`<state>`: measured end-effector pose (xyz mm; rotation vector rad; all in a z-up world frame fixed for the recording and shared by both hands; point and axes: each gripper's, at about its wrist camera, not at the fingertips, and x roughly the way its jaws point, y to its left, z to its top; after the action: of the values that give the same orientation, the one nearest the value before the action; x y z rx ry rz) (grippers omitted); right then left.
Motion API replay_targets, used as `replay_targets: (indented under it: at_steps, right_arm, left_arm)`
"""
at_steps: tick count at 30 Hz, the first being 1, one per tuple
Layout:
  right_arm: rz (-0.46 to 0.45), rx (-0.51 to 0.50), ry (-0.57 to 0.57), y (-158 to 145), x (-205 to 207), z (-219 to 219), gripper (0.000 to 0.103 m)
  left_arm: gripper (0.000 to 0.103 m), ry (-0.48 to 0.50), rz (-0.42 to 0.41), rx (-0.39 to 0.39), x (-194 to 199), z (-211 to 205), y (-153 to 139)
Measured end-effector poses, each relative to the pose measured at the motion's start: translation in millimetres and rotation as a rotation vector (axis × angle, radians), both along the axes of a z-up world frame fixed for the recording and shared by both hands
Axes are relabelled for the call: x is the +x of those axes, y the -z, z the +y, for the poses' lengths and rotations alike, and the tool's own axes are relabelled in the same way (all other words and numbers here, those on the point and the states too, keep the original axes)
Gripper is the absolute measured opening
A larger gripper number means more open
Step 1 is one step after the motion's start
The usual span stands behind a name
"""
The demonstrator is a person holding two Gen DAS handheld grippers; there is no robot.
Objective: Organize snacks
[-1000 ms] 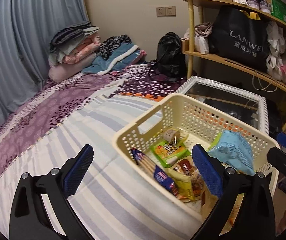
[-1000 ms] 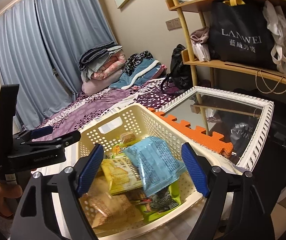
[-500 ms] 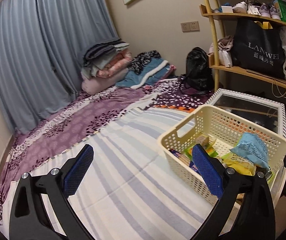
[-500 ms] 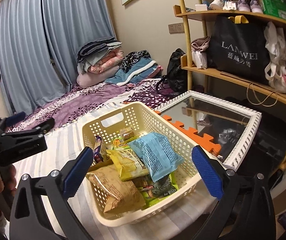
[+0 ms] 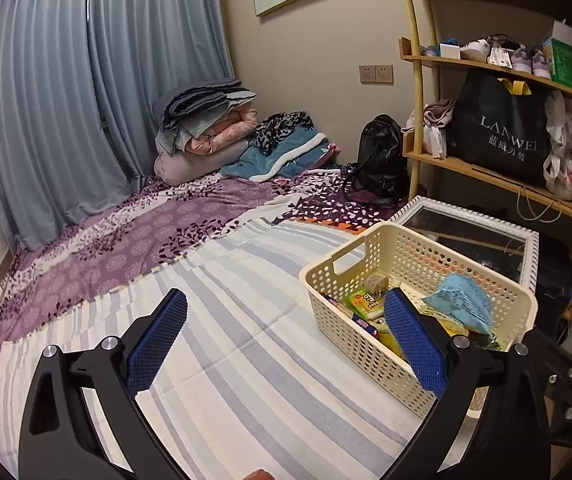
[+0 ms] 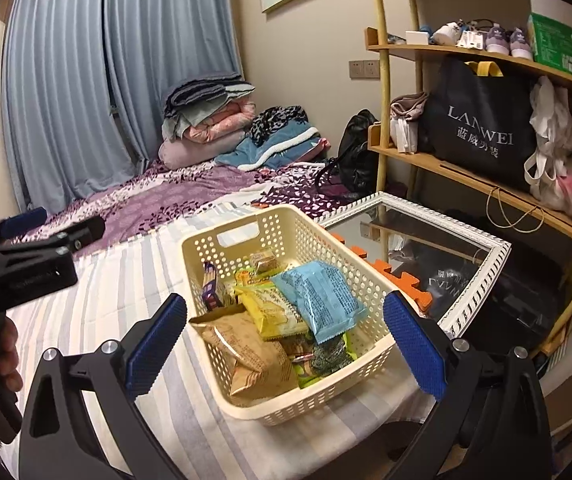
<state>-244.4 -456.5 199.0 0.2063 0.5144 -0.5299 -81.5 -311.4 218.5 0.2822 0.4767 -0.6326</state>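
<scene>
A cream perforated basket (image 6: 221, 240) (image 5: 438, 256) rests on the striped sheet near the bed's right edge. Inside lie several snacks: a light blue packet (image 6: 318, 296) (image 5: 462, 300) on top, a yellow packet (image 6: 269, 312), a brown bag (image 6: 241, 348) and a green packet (image 5: 362, 302). My right gripper (image 6: 284, 340) stands open in front of the basket, above its near end, holding nothing. My left gripper (image 5: 284, 340) is open too, empty, over the sheet to the basket's left; its right finger overlaps the basket's near wall in the view.
A white-framed mirror (image 6: 482, 240) lies beside the bed with orange foam tiles (image 6: 406, 280) at its edge. A bamboo shelf (image 6: 466, 176) holds a black bag and shoes. Folded bedding (image 5: 205, 132) and a black backpack (image 5: 382, 160) sit at the far wall, by blue curtains.
Both grippers have pulled back and risen from the basket. The right jaws opened wider and let go of the light blue packet, which now lies on the other snacks.
</scene>
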Motion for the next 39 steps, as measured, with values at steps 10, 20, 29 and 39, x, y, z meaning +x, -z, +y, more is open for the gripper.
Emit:
replay_targets:
  at_steps: [10, 20, 29, 39]
  right_arm:
    - [0.050, -0.008, -0.009, 7.6, -0.8, 6.9, 0.098]
    - [0.101, -0.024, -0.022, 17.5, -1.3, 3.4, 0.098]
    - [0.109, -0.024, -0.023, 23.0, -0.8, 0.4, 0.098]
    - [0.115, -0.020, -0.027, 27.4, 2.4, -3.2, 0.098]
  left_arm:
    - [0.100, 0.026, 0.085, -0.006, -3.9, 13.1, 13.6]
    - [0.100, 0.032, 0.103, 0.030, -9.2, 9.2, 20.0]
    - [0.100, 0.077, 0.122, 0.018, -15.3, 2.6, 21.5]
    - [0.100, 0.090, 0.136, 0.064, -15.8, -11.7, 33.8]
